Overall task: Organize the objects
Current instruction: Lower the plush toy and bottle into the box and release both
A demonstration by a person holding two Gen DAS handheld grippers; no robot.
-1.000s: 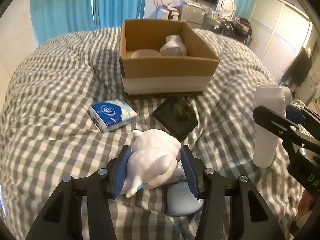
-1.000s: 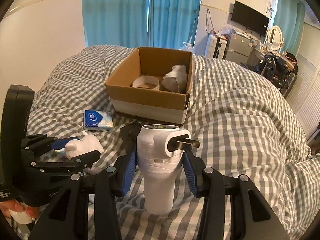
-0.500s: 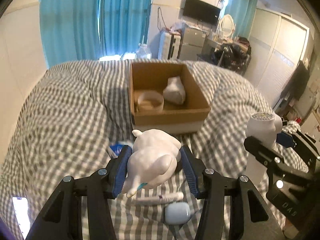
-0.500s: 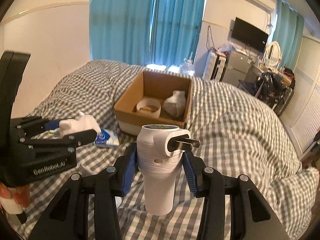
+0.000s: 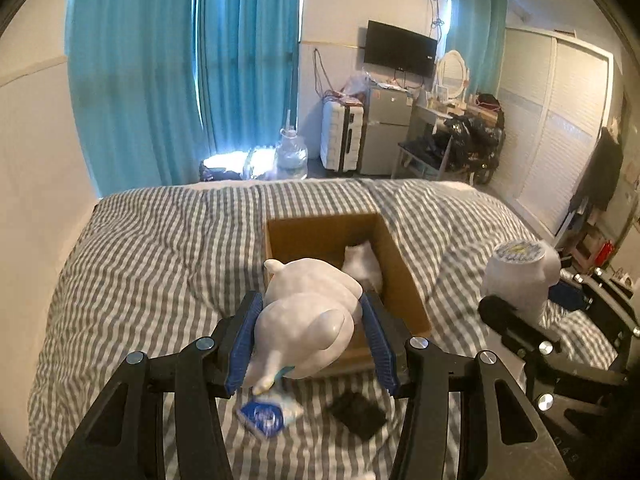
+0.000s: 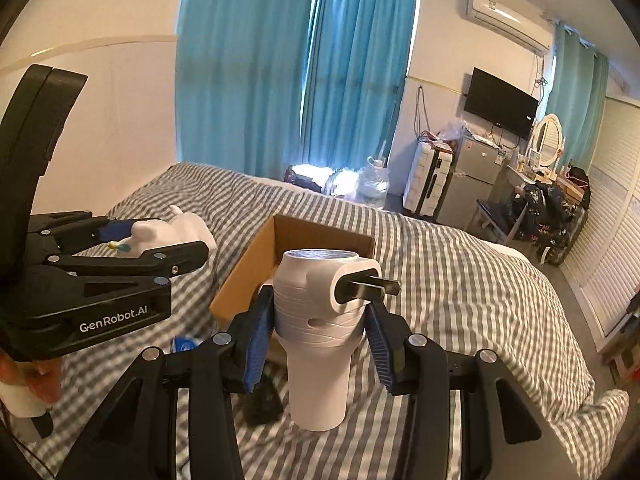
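My left gripper (image 5: 310, 340) is shut on a white animal figurine (image 5: 308, 316) and holds it high above the bed, over the near edge of the open cardboard box (image 5: 400, 276). The figurine also shows in the right wrist view (image 6: 172, 230). My right gripper (image 6: 318, 340) is shut on a white hair dryer (image 6: 320, 320), held upright in the air near the box (image 6: 240, 284). The dryer shows at the right of the left wrist view (image 5: 520, 276). A white object (image 5: 362, 266) lies inside the box.
On the grey checked bedcover (image 5: 160, 260) below lie a blue tissue pack (image 5: 266, 414) and a dark flat case (image 5: 358, 414). Beyond the bed stand a suitcase (image 5: 342, 140), a small fridge (image 5: 386, 128) and blue curtains (image 5: 180, 60).
Both grippers have risen well above the bed with their objects and moved toward the box. The tissue pack and the dark case now lie far below.
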